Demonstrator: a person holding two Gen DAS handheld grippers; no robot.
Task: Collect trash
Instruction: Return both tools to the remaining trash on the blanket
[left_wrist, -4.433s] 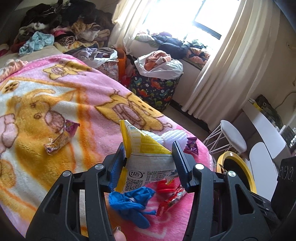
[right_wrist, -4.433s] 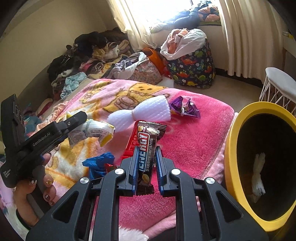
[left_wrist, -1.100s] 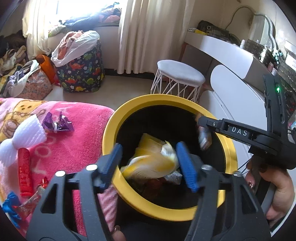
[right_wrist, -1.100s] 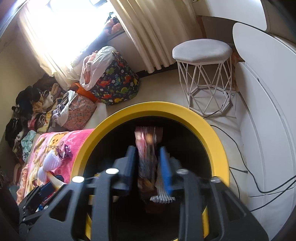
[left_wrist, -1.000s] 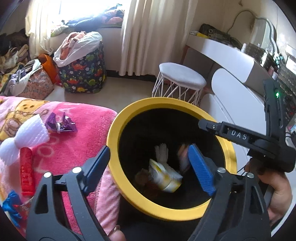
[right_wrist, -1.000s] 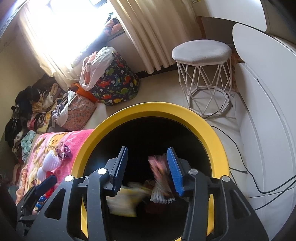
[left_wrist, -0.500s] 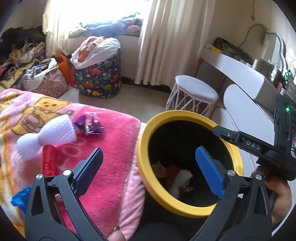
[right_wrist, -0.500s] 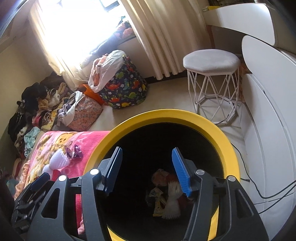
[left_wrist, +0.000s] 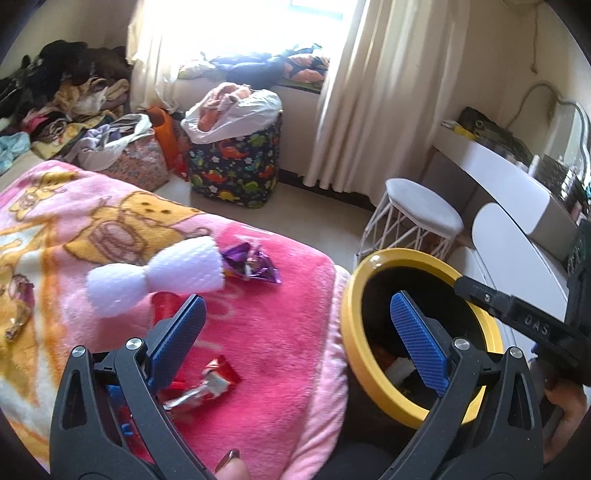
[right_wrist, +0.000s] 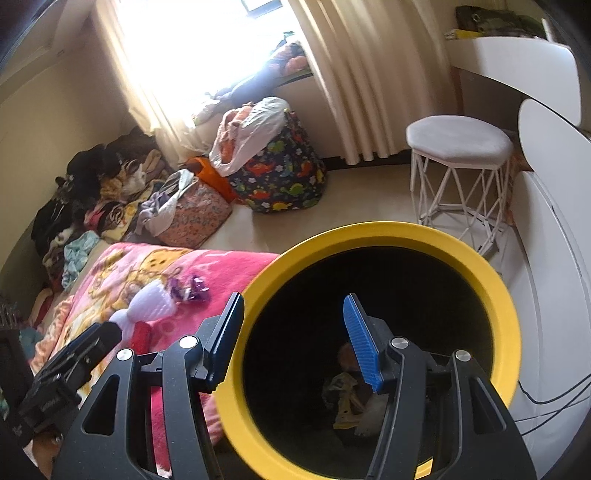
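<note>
A bed covered by a fluffy pink cartoon-print blanket (left_wrist: 280, 332) fills the left of the left wrist view; the room behind it is cluttered, with cream curtains (left_wrist: 369, 92) at a bright window, a dinosaur-print fabric basket (left_wrist: 236, 173) lined with a white bag and stuffed with clothes, a heap of clothing (left_wrist: 66, 103) against the wall, a white wire-legged stool (left_wrist: 421, 218) with a padded round seat, and a curved white bench (left_wrist: 509, 177) at the right edge; the floor between is pale and bare. The round trash bin (left_wrist: 354, 354), black inside with a smooth yellow rim, stands just beside the bed's corner. Trash still lies on the blanket: a white foam net sleeve (left_wrist: 155, 277) pinched like a bow, a crinkled purple foil wrapper (left_wrist: 251, 264) touching its end, a red packet (left_wrist: 166, 306) partly hidden behind a finger, a red and silver foil wrapper (left_wrist: 210, 384), and something blue at the lower left, mostly hidden. The left gripper (left_wrist: 295, 339) hangs over the blanket's edge and the bin rim with its ribbed blue fingers (left_wrist: 417, 339) spread wide and nothing between them; they have just been opening. The right gripper (right_wrist: 291, 336) is poised over the bin mouth, its fingers moderately parted and empty, having just been opening as well; one of its black arms also juts into the left wrist view, with part of a hand (left_wrist: 565, 413) below it. Only the right wrist view looks down into the bin, where crumpled wrappers (right_wrist: 351, 398), yellowish, reddish and white, lie dimly at the bottom; only the left wrist view shows the foil wrapper nearest the camera.
</note>
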